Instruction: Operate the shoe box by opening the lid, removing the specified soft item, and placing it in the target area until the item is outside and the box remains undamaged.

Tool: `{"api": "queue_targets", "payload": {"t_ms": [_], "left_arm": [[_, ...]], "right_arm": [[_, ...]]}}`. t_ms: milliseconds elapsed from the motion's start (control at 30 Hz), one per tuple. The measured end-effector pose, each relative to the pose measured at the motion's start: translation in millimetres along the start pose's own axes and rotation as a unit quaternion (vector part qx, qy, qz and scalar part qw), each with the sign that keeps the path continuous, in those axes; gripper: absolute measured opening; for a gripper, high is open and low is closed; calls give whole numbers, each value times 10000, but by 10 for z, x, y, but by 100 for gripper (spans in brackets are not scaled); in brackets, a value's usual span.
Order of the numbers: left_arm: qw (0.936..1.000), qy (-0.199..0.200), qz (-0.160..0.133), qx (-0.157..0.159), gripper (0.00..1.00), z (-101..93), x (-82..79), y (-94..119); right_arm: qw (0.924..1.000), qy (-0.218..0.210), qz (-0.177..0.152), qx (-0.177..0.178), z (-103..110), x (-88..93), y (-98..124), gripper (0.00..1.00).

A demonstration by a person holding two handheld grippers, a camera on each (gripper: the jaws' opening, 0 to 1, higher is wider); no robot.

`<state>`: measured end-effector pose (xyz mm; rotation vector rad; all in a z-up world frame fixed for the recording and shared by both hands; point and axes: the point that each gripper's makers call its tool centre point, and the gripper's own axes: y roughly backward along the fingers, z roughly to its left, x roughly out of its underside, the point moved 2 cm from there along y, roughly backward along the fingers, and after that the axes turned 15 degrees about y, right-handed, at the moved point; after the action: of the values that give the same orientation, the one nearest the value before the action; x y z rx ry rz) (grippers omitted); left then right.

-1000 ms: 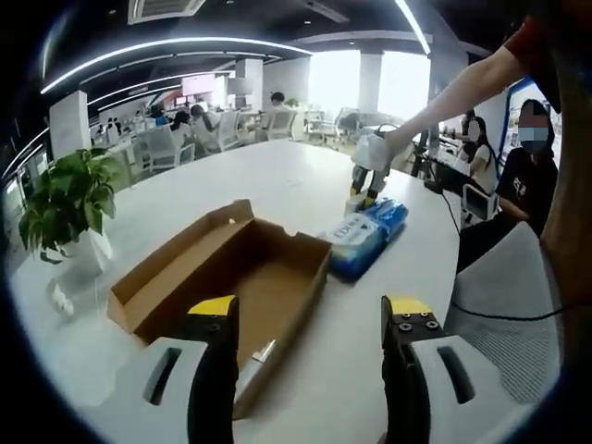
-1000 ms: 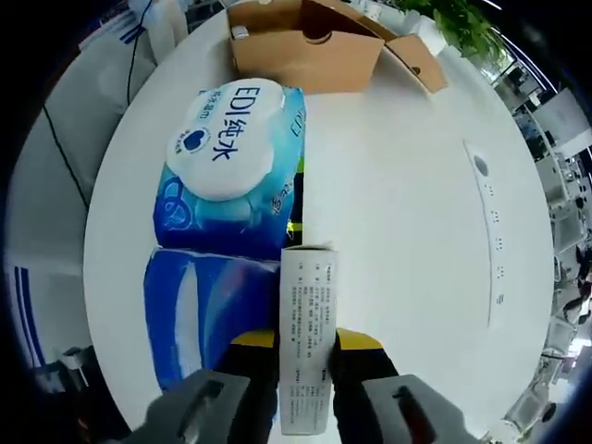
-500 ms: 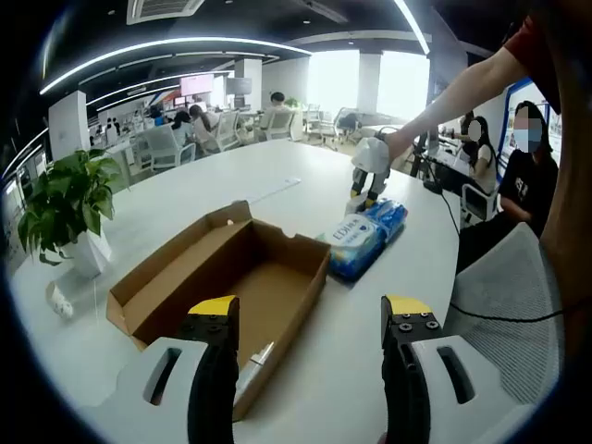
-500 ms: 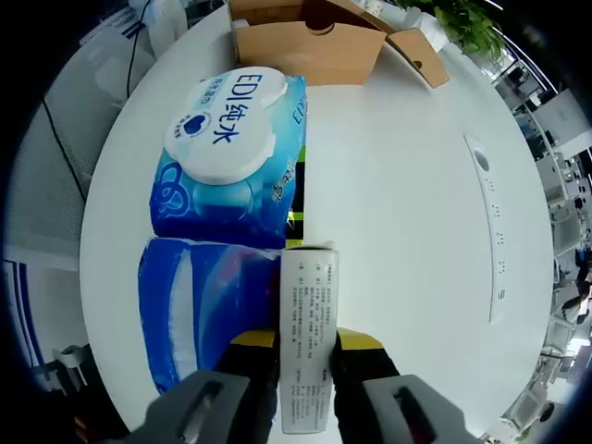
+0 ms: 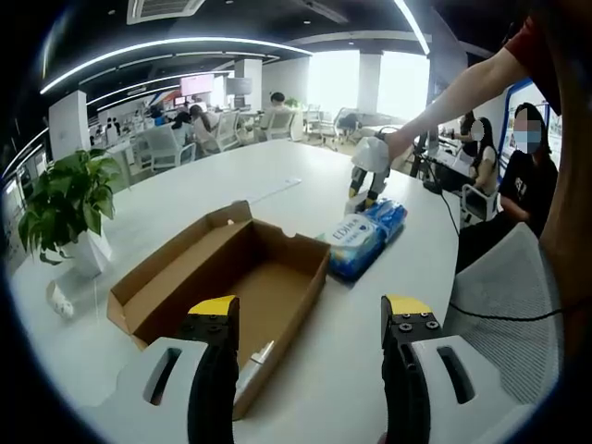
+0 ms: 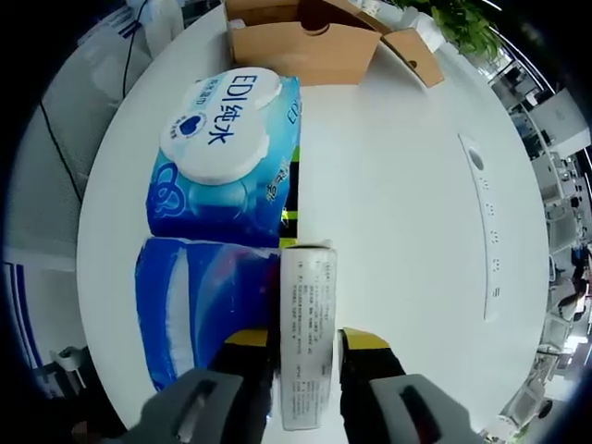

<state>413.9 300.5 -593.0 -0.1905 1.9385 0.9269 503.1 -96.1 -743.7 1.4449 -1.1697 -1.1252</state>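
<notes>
The brown cardboard shoe box (image 5: 231,273) lies with its lid open on the white round table (image 5: 305,176); I see nothing inside it. My left gripper (image 5: 310,310) hovers open over its near corner. Two blue wet-wipe packs (image 5: 365,236) lie right of the box. In the right gripper view the nearer pack (image 6: 199,305) and the one with a white lid (image 6: 222,148) lie in a row toward the box (image 6: 305,46). A slim white printed carton (image 6: 307,347) stands between the jaws of my right gripper (image 6: 305,342), with a thin gap on each side. The right gripper (image 5: 368,176) hangs over the packs.
A potted plant (image 5: 65,199) stands at the table's left edge. A flat white strip (image 6: 486,231) lies on the table right of the packs. A grey mesh chair (image 5: 509,296) and a seated person (image 5: 527,176) are close on the right. Office desks and people fill the background.
The right gripper's jaws have spread slightly away from the white carton, which stays in place beside the packs. The left gripper and the box have not moved in the last half second.
</notes>
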Motion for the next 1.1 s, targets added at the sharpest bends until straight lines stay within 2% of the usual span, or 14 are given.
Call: {"api": "queue_targets", "payload": {"t_ms": [300, 533, 667, 767, 833, 900, 933, 1033, 1067, 1100], "left_arm": [[10000, -7, -29, 10, 63, 0, -24, 7], [10000, -27, -50, 51, 63, -13, -45, -12], [9999, -40, -93, 68, 63, -28, -70, -15], [9999, -41, -118, 75, 63, -35, -81, -13], [9999, -27, -139, 83, 63, -40, -88, -9], [9999, -27, -144, 91, 63, -46, -89, -6], [9998, -35, -146, 94, 63, -51, -85, -5], [9998, -18, -161, 89, 63, -47, -82, 5], [9998, -13, -171, 88, 63, -44, -84, 10], [9998, -8, -175, 88, 63, -42, -82, 15]], "right_arm": [[9999, -113, -66, 103, -36, -15, 104, 27], [9983, -446, -303, 236, -96, -65, 284, 28], [9939, -852, -617, 331, -137, -138, 393, 29], [9877, -1185, -902, 485, -215, -209, 486, 29], [9782, -1513, -1273, 633, -310, -310, 578, 29], [9717, -1704, -1483, 690, -358, -369, 627, 29], [9656, -1855, -1660, 747, -396, -423, 671, 29], [9543, -2101, -1936, 876, -474, -514, 737, 29], [9476, -2234, -2105, 889, -504, -571, 764, 30], [9454, -2268, -2161, 899, -514, -590, 777, 30]]}}
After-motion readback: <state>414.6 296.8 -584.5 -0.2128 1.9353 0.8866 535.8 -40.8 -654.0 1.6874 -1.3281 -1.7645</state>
